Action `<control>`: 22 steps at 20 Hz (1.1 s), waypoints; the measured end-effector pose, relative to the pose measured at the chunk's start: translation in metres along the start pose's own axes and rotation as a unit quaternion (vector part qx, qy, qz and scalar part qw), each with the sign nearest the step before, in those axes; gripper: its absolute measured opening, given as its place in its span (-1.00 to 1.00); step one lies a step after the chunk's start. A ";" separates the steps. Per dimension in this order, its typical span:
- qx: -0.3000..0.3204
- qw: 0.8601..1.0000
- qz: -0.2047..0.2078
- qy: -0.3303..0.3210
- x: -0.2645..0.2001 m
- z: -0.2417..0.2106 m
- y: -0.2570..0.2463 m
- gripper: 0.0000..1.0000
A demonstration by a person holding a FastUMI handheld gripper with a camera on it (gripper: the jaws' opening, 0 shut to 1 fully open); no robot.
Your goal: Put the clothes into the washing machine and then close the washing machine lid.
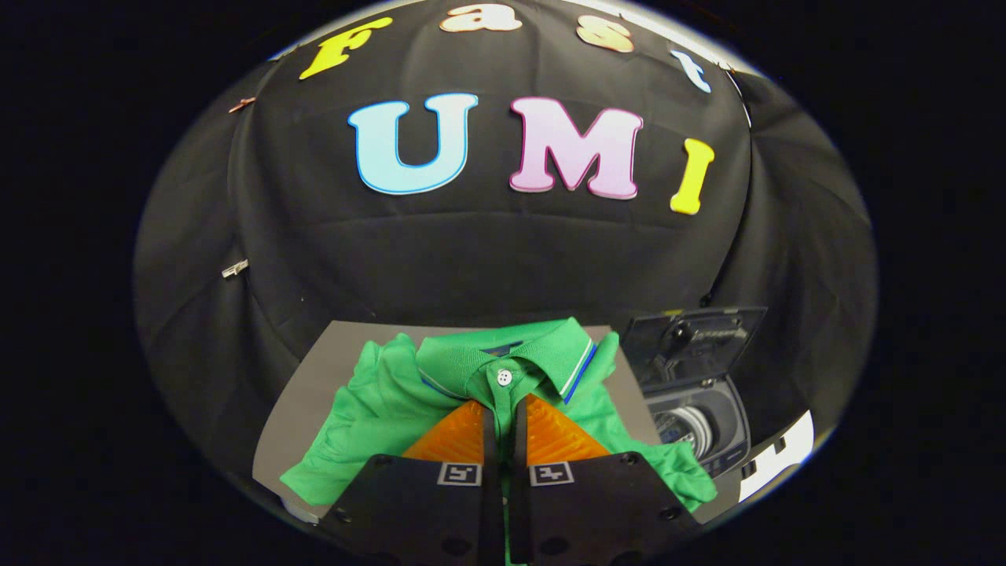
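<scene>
- A grey mat (314, 385) is being seen lying on the booth surface, with black cloth hanging as the wall (487, 259) behind it.
- The washing machine (695, 409) is standing just beside the mat, lid (692, 342) raised; its drum is being shown only in part.
- A green polo shirt (377, 409) is lying spread on the mat, collar buttoned.
- The gripper (504, 413) is being held nearly closed, the shirt's placket being pinched between its fingers.
</scene>
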State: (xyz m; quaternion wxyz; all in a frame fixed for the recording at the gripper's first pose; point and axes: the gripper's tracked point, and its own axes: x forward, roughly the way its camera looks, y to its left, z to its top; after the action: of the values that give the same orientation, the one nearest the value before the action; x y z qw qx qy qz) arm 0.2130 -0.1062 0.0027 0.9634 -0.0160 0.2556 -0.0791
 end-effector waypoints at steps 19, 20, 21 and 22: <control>0.001 0.995 -0.008 -0.096 -0.019 0.056 -0.257 -0.85; 0.005 0.995 -0.011 -0.096 -0.016 0.054 -0.267 -0.85; 0.008 0.995 -0.016 -0.097 -0.012 0.053 -0.280 -0.85; 0.012 0.995 -0.024 -0.095 -0.008 0.051 -0.292 -0.85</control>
State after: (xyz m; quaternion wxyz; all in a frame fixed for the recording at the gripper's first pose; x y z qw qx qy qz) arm 0.1891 -0.3939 0.0715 0.9813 -0.0180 0.1613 -0.1036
